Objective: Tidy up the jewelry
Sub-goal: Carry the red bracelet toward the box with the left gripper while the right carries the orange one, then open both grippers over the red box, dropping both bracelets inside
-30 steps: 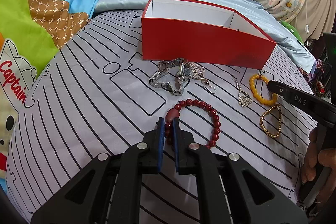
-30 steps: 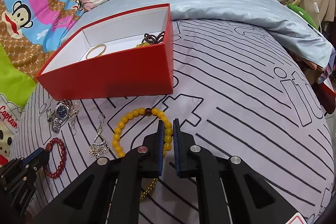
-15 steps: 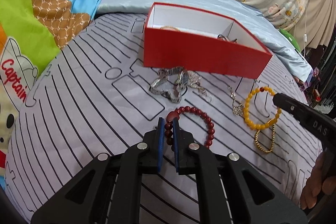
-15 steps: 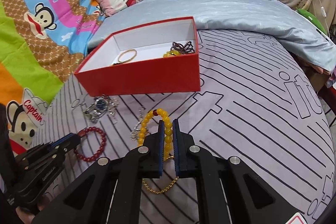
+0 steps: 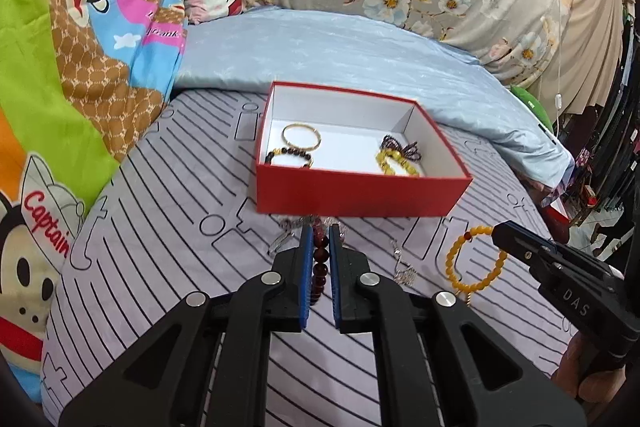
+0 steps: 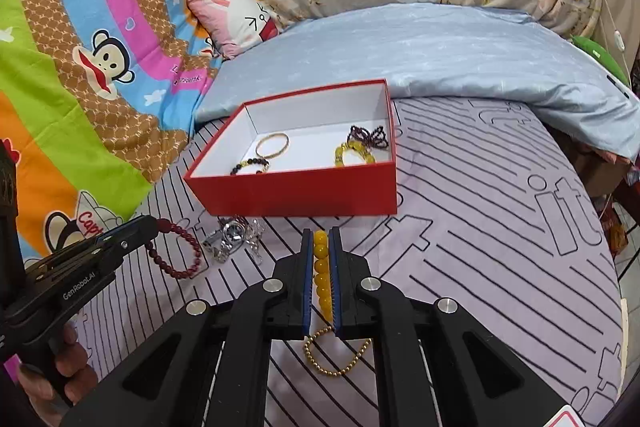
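Note:
A red box with a white inside stands on the striped bedsheet and holds a gold bangle, a dark bead bracelet, a yellow bead bracelet and a dark purple one. My left gripper is shut on a dark red bead bracelet, lifted above the sheet. My right gripper is shut on a yellow bead bracelet, also lifted.
A silver watch, a silver pendant chain and a gold bead chain lie on the sheet in front of the box. A light blue quilt, a pink pillow and cartoon blankets lie behind and to the left.
Both grippers have risen from the sheet with their bracelets, the red one on the left and the yellow one on the right. The box interior now shows from above.

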